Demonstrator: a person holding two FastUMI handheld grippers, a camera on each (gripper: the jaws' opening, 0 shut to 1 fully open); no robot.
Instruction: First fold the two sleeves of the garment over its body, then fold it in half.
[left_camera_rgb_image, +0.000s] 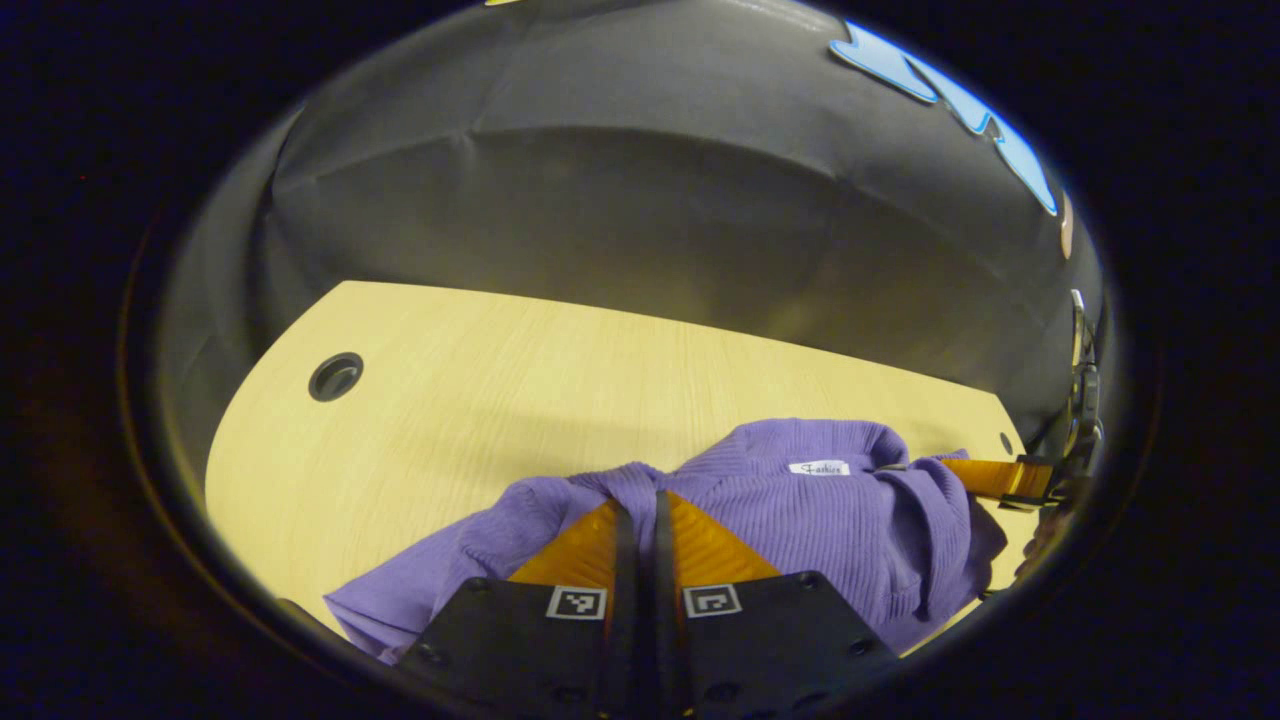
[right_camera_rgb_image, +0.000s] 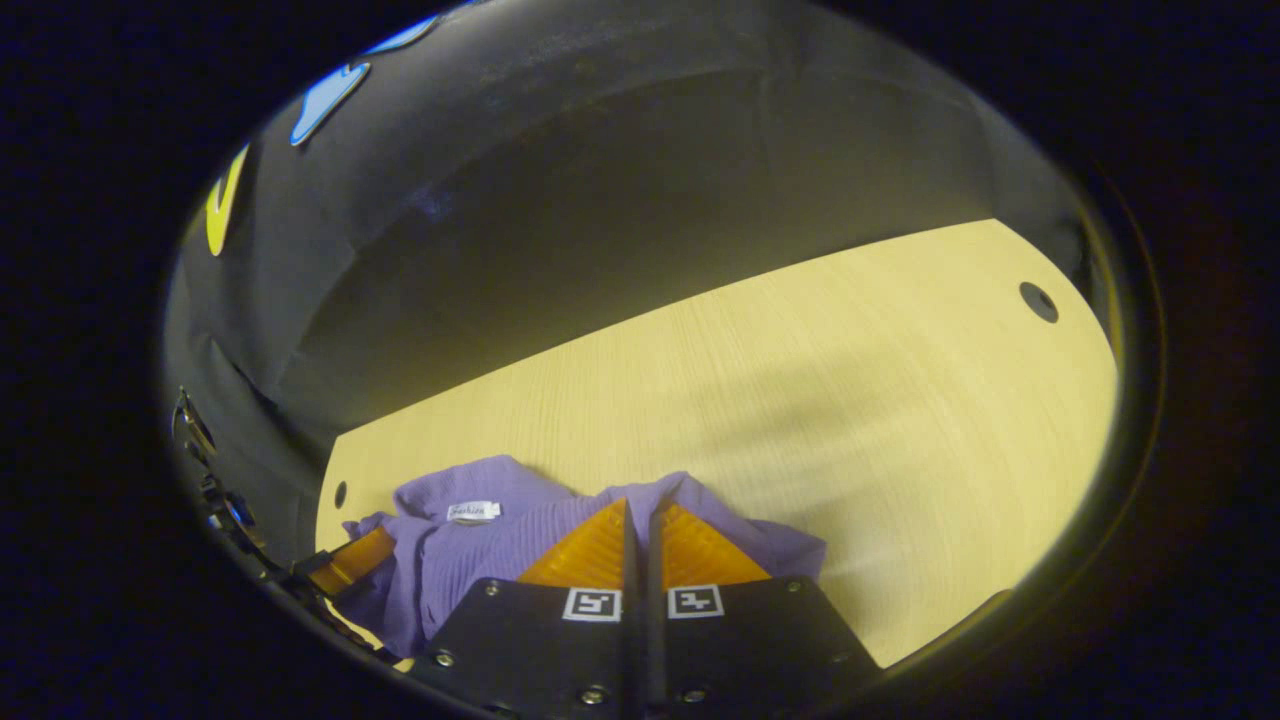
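Pinching purple garment (left_camera_rgb_image: 800, 500), both grippers (left_camera_rgb_image: 640, 500) (right_camera_rgb_image: 640, 510) seemingly closed, above table (left_camera_rgb_image: 480, 400).

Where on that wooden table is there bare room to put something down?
Bare table runs from the purple garment back to the black cloth wall, past a round cable hole. In the right gripper view, open wood stretches to another hole. It is crowded at the near edge, where both grippers pinch the garment.

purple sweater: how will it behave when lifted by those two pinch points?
Probably floppy: the sweater bunches and drapes between the left tongs and right tongs. Likely light, since it hangs from small pinches. The ribbed knit probably grips rather than slips, though it may stretch.
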